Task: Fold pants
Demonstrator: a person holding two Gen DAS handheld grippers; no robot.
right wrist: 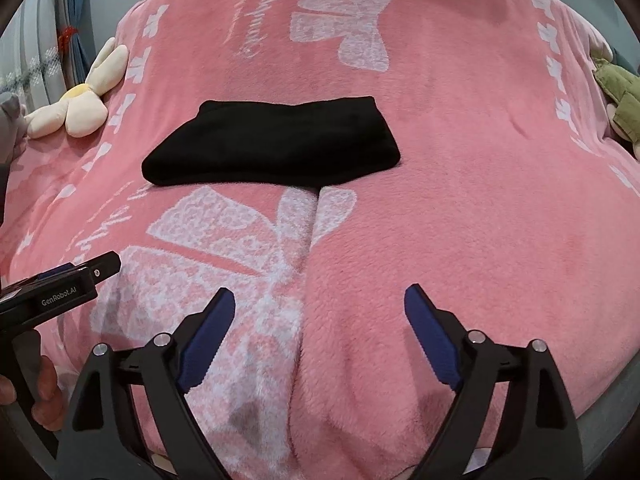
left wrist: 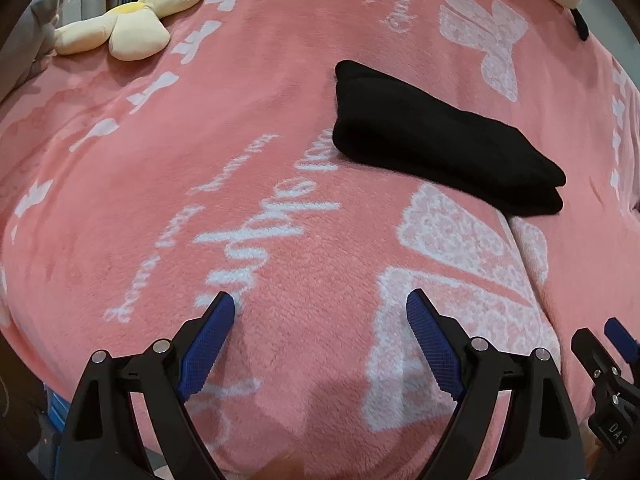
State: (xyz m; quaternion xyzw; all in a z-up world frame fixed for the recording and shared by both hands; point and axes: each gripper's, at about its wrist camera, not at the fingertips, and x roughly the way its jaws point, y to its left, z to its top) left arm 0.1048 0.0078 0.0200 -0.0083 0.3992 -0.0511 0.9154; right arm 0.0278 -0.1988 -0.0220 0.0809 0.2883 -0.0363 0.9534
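I held both the left tool (left wrist: 320, 304) and right tool (right wrist: 319, 300) open and empty, since the black pants (right wrist: 276, 144) lay folded on the bed (right wrist: 480, 200), well apart.

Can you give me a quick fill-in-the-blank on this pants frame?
1. The folded pants are ____ in colour.
2. They lie on a ____ blanket with white bows.
3. The jaws of the left gripper and right gripper are ____, holding nothing.
4. The flower-shaped cushion has a ____ centre.

Missing words: black; pink; open; yellow
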